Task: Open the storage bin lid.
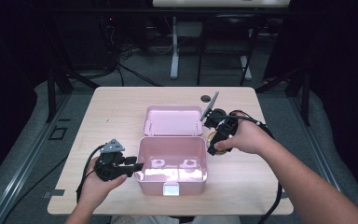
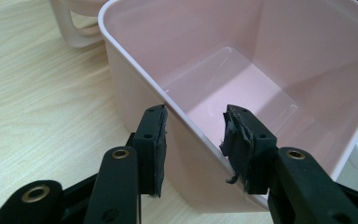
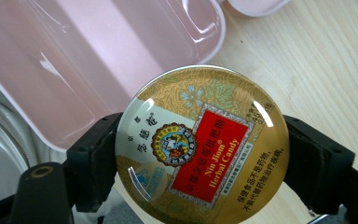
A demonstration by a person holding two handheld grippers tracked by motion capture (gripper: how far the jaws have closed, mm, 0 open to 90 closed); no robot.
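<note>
On the wooden table (image 1: 107, 112) a pink box (image 1: 171, 168) stands open with nothing visible inside, its lid (image 1: 173, 120) lying flat behind it. The left gripper (image 1: 137, 166) straddles the box's left wall, one jaw outside and one inside, the pads (image 2: 156, 140) apart and not pressing on it. At the box's right rim, the right gripper (image 1: 213, 144) is clamped on a round gold candy tin (image 3: 202, 145), held above the table, label facing the camera
</note>
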